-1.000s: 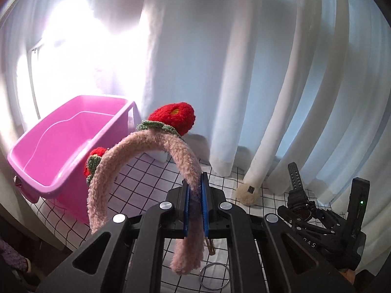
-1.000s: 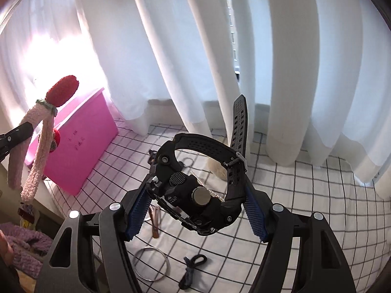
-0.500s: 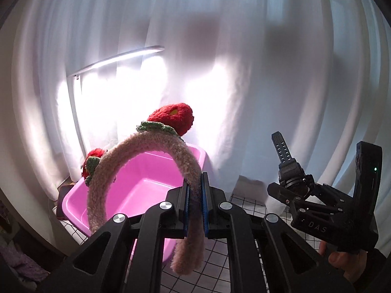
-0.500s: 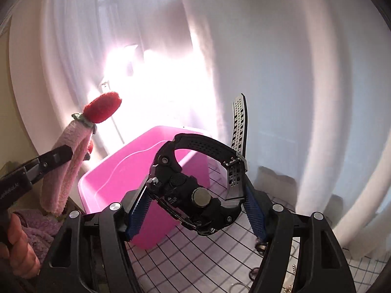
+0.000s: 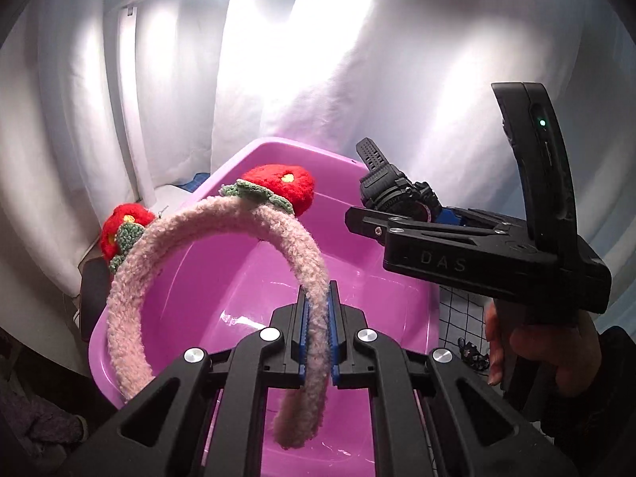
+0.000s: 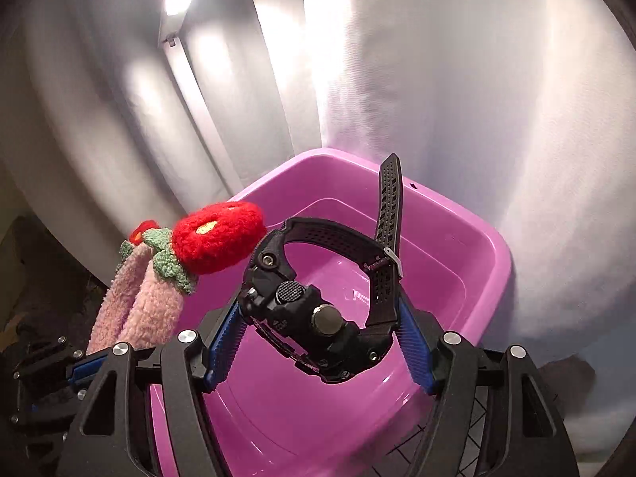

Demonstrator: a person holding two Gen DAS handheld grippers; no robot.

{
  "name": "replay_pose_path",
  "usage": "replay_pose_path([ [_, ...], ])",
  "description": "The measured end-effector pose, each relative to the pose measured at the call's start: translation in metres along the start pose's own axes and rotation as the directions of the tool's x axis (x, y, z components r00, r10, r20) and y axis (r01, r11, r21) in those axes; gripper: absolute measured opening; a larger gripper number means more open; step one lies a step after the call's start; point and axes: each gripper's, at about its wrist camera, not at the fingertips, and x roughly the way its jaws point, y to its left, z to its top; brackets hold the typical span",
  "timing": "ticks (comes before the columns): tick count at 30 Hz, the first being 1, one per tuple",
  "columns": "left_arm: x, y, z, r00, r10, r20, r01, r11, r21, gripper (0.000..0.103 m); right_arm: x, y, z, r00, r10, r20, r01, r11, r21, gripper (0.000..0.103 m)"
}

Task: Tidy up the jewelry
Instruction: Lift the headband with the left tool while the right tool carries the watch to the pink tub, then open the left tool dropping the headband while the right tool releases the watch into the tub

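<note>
Grippers are both loaded and hanging over the pink tub (image 5: 381,167) right now. Left gripper (image 5: 317,338) has its jaws squeezed almost fully together on one leg of the fuzzy pink headband (image 5: 206,246), the blue pads (image 5: 305,330) pressing into the fluff from both sides. That headband arches up and off to the left, with two red crochet flowers (image 5: 284,187) on green leaves riding on top, and its short end dangles below the jaws above the tub floor. Right gripper (image 6: 318,338) sits a lot wider, clamped on a chunky black watch (image 6: 314,310), pads against the case on one side and the strap on the other. Buckled strap makes a loop and its loose tail sticks straight up. A hand (image 5: 548,353) is wrapped round the right gripper's handle. White curtain (image 6: 457,79) behind the tub, and checked cloth (image 5: 463,318) peeks out beside it.
</note>
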Motion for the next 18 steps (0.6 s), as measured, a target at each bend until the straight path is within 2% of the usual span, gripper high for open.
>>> replay_pose_path([
  [4,0.028,0.006,-0.002,0.993,-0.042,-0.109,0.039,0.999,-0.036,0.009,0.046,-0.002,0.02,0.989,-0.007,-0.151,0.004,1.0,-0.018,0.067],
  [5,0.034,0.007,-0.002,0.99,-0.051,-0.134,0.045,0.998,-0.044,0.009,0.051,-0.005,0.015,0.982,-0.01,-0.187,0.007,1.0,-0.019,0.067],
  [10,0.066,0.02,-0.006,0.963,-0.093,-0.254,0.067,0.992,-0.111,0.012,0.096,-0.008,0.019,0.932,-0.043,-0.359,0.038,0.999,-0.021,0.067],
  [13,0.082,0.027,-0.007,0.943,-0.112,-0.313,0.067,0.986,-0.153,0.014,0.112,-0.011,0.016,0.903,-0.053,-0.426,0.049,0.999,-0.019,0.067],
  [18,0.099,0.033,-0.012,0.915,-0.122,-0.384,0.05,0.98,-0.192,0.016,0.128,-0.009,0.016,0.869,-0.066,-0.49,0.063,0.998,-0.024,0.067],
])
